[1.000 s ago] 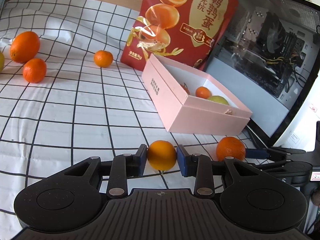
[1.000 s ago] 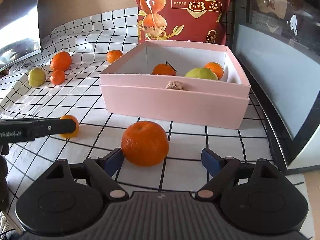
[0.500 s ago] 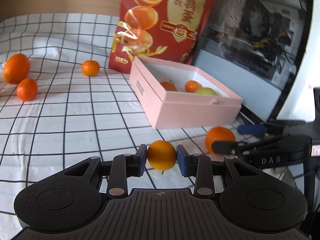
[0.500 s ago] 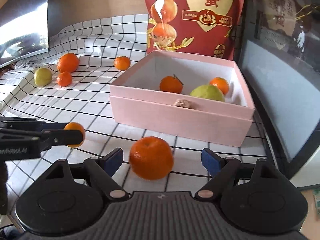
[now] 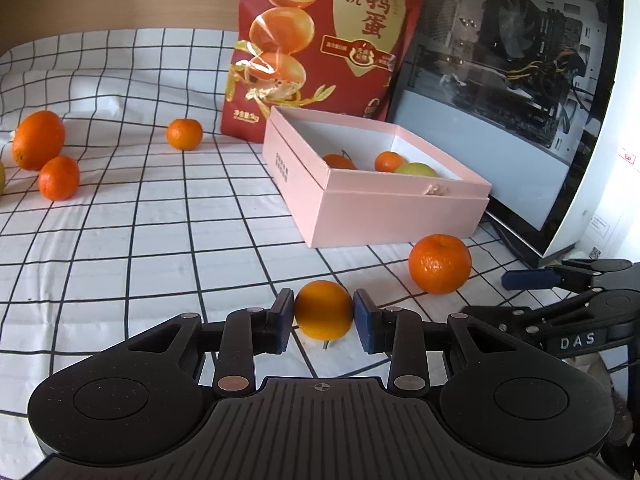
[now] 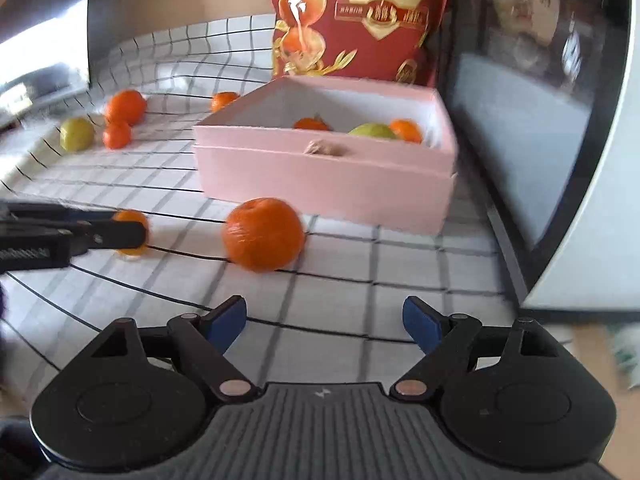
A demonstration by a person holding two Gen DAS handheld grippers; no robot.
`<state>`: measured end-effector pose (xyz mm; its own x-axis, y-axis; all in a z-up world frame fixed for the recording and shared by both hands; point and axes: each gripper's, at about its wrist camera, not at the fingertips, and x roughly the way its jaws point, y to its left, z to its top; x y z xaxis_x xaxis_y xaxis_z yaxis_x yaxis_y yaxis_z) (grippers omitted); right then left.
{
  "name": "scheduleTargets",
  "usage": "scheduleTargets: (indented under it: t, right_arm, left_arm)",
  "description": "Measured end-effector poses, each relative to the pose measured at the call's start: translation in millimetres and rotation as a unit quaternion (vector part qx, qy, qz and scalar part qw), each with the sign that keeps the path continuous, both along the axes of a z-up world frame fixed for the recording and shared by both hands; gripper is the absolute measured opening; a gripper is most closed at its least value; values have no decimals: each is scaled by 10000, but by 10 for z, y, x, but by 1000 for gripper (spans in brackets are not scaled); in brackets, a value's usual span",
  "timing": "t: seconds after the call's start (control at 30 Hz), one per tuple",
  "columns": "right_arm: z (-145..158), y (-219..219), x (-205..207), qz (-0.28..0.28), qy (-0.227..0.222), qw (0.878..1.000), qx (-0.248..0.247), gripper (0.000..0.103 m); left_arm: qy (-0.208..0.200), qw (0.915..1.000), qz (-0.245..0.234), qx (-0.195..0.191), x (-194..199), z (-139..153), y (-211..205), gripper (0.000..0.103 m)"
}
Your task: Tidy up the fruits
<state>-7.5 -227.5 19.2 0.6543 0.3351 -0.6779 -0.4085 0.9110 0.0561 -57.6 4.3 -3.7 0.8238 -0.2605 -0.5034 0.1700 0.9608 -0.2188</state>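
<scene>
My left gripper (image 5: 324, 314) is clamped on a small round orange tangerine (image 5: 323, 309), next move carrying it ahead-right into the pink cardboard box (image 5: 394, 216); my right gripper (image 6: 324, 320), jaws just widened and empty, needs to close in on the bigger orange mandarin (image 6: 262, 233) ahead.

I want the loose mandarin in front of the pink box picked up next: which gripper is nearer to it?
Right. The right gripper sits open just short of the mandarin; the left gripper, shut on a small orange, is off to one side.

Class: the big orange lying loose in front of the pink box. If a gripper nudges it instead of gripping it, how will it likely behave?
The big orange is round, so it would probably roll across the checked cloth. Its dimpled peel likely grips well.
</scene>
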Motion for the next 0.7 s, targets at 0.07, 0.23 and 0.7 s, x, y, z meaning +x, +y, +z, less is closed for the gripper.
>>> scheduleTargets:
  t: [0.07, 0.23, 0.7]
  right_arm:
    - [-5, 24, 11, -60, 0, 9999, 159, 90]
    - [-38, 172, 69, -162, -10, 9999, 22, 99]
    - [-14, 283, 133, 10, 192, 9995, -256, 103]
  left_arm:
    - [8, 10000, 10, -70, 2, -8, 17, 37]
    - [42, 9996, 28, -276, 5, -24, 65, 37]
    - [85, 9994, 1, -335, 4, -26, 62, 37]
